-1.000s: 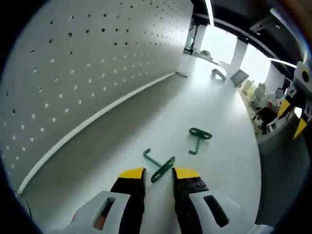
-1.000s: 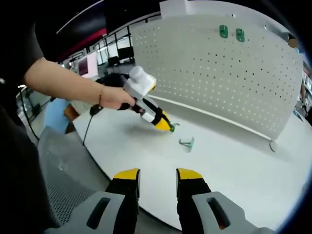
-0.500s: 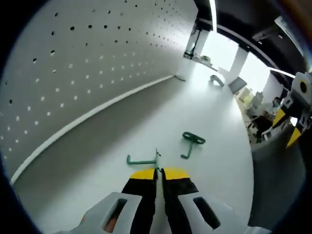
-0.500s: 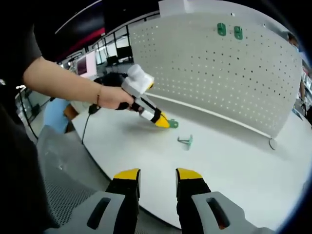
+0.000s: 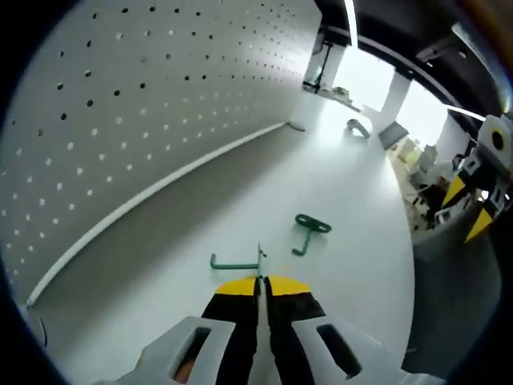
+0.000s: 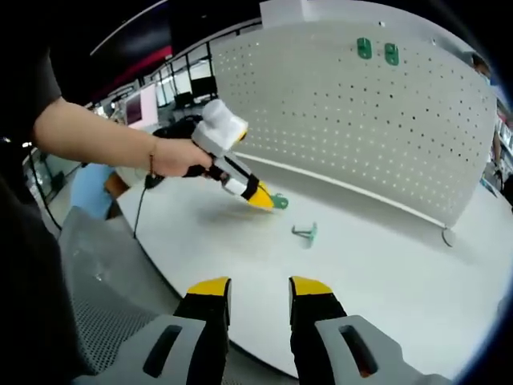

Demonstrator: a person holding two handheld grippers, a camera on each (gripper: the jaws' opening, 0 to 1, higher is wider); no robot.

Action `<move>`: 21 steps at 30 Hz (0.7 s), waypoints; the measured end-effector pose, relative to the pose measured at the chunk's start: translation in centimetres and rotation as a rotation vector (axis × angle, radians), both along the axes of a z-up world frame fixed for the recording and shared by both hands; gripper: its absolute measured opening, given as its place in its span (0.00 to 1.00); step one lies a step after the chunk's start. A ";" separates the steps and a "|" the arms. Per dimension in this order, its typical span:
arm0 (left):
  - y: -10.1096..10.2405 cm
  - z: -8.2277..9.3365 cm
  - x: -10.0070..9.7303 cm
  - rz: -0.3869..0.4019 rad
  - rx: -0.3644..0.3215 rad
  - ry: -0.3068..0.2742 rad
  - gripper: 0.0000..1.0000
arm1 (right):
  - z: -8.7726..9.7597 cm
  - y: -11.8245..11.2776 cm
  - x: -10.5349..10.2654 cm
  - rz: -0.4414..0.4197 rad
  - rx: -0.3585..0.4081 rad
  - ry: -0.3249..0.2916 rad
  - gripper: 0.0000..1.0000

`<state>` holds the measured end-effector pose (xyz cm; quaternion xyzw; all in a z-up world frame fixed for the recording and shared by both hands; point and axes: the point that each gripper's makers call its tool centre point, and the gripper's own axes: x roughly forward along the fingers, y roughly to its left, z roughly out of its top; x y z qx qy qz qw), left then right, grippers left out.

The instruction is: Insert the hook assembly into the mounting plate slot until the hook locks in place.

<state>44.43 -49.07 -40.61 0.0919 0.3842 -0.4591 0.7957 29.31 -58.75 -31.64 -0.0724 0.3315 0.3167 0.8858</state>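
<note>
My left gripper [image 5: 260, 282] is shut on the thin edge of a green hook assembly [image 5: 234, 263], whose rod sticks out to the left just above the white table [image 5: 353, 160]. From the right gripper view, a hand carries that left gripper [image 6: 263, 198] with the green hook assembly [image 6: 279, 201] at its tip, held low over the table [image 6: 385, 273]. A second green hook [image 5: 309, 228] [image 6: 306, 233] lies loose on the table beyond it. The perforated mounting plate [image 5: 120, 104] [image 6: 361, 120] stands upright behind. My right gripper [image 6: 259, 289] is open and holds nothing, near the table's front edge; it appears at far right [image 5: 469, 207].
Two green hooks [image 6: 377, 51] hang high on the mounting plate. The plate's foot [image 6: 448, 238] rests on the table at the right. A person's arm [image 6: 104, 136] reaches in from the left, with a dark cable [image 6: 143, 210] below the hand. Office furniture stands beyond the table's edge.
The left gripper shut on the green hook assembly, which lay between its open jaws a second ago, and has lifted it a little. The right gripper stayed still and open.
</note>
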 end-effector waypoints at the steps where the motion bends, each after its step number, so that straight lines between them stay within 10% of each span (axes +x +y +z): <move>1: 0.1 0.2 -0.2 0.000 0.001 0.000 0.03 | 0.0 0.0 0.0 0.000 0.000 -0.001 0.28; 21: 1.2 7.4 -4.8 0.146 -0.121 0.033 0.03 | 0.5 0.6 -1.2 0.015 0.010 -0.010 0.27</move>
